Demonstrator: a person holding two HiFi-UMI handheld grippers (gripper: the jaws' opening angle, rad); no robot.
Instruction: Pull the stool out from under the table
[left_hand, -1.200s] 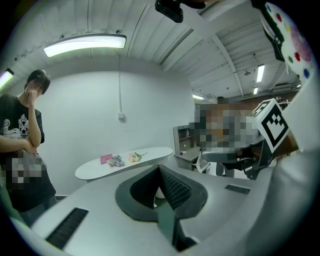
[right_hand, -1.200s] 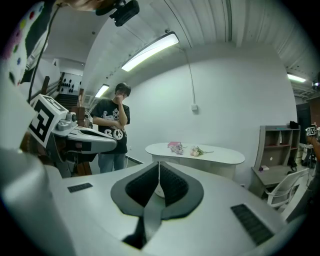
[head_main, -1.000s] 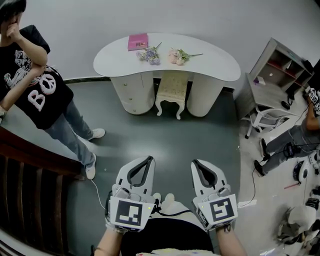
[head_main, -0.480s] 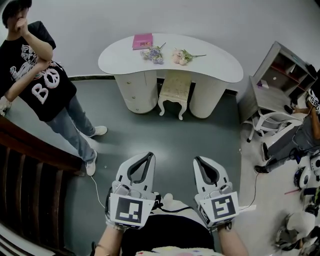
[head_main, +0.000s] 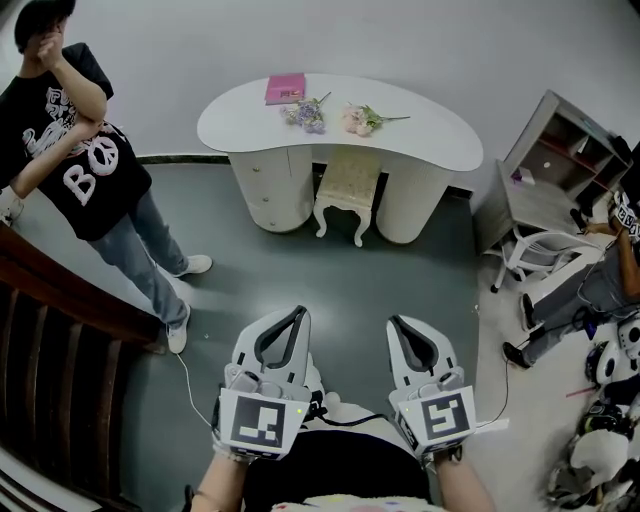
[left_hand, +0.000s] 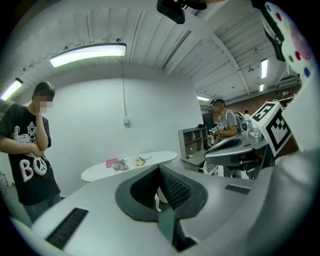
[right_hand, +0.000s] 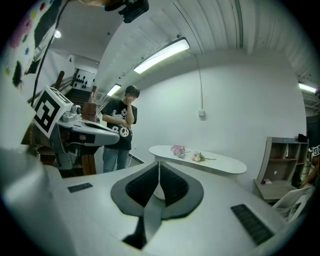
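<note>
**Spotter:** While you stand back from the white kidney-shaped desk (head_main: 430, 135), do you see where your stool is?

**Second spotter:** Your cream cushioned stool with curved white legs (head_main: 347, 190) sits tucked into the gap between the desk's two rounded pedestals. Its seat is partly under the top, well apart from both of your tools.

**Spotter:** And what are you gripping?

**Second spotter:** Nothing. Your left hand-held gripper (head_main: 298, 314) is clenched, jaws pressed together with nothing between them. Your right hand-held gripper (head_main: 394, 323) is clenched and empty the same way. Both point toward the desk.

**Spotter:** What does your desk carry?

**Second spotter:** You have a pink book (head_main: 285, 88) near the back edge. A bunch of purple flowers (head_main: 304, 114) lies just beside it, and a bunch of pale pink flowers (head_main: 358, 117) lies next to that. The drawers in the left pedestal (head_main: 262, 190) are closed.

**Spotter:** Any open storage near you?

**Second spotter:** On your right, a grey open shelf unit (head_main: 565, 140) has several compartments. You cannot tell what is in them; it is too small. A person in a black printed T-shirt (head_main: 70, 170) stands at your left.
</note>
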